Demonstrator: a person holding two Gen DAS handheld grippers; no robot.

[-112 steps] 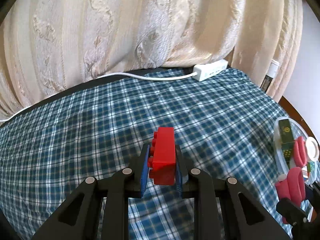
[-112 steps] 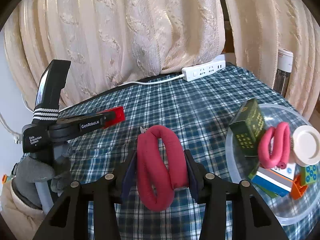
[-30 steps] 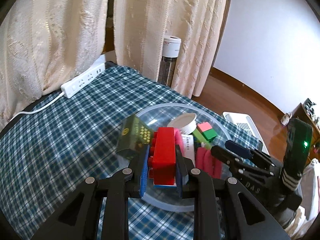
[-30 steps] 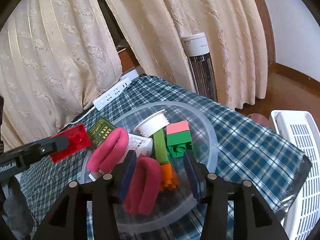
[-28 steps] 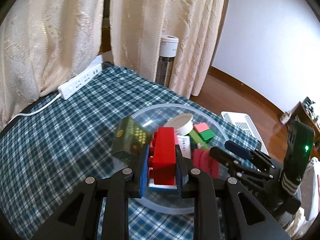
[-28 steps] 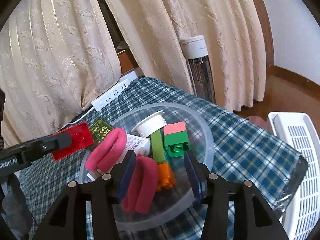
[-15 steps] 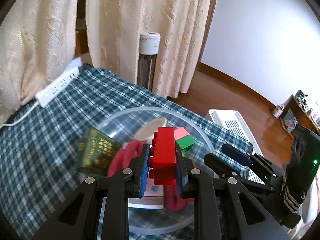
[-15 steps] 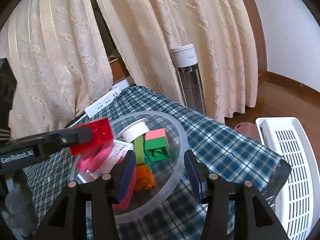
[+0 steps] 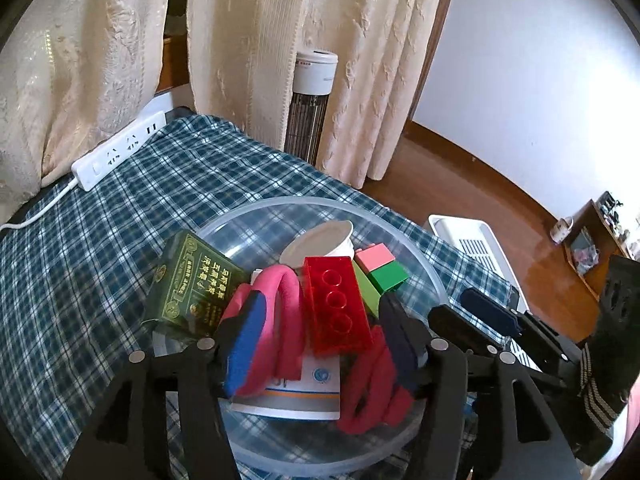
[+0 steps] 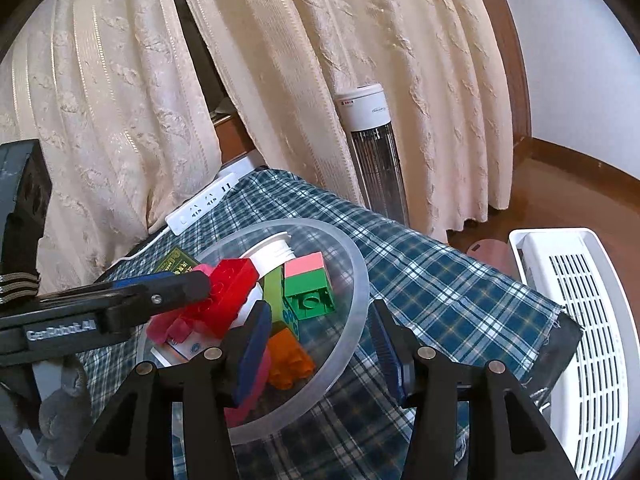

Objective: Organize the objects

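Red brick (image 9: 335, 305) sits over the clear bowl (image 9: 424, 258), between the left gripper (image 9: 322, 334) pads as its jaws are opening, no longer pressed. Inside the bowl lie a green box (image 9: 192, 284), pink bands (image 9: 286, 320), a white cap (image 9: 316, 240) and a green-pink block (image 9: 383, 266). Beside the bowl rim, the right gripper (image 10: 318, 344) stands parted and empty. Judging by the bare cloth (image 9: 120, 200) around the bowl, sorting seems nearly done.

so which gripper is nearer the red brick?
Left. The left gripper straddles the red brick, jaws opening around it. The right gripper hangs empty over the bowl's near rim, off to one side.
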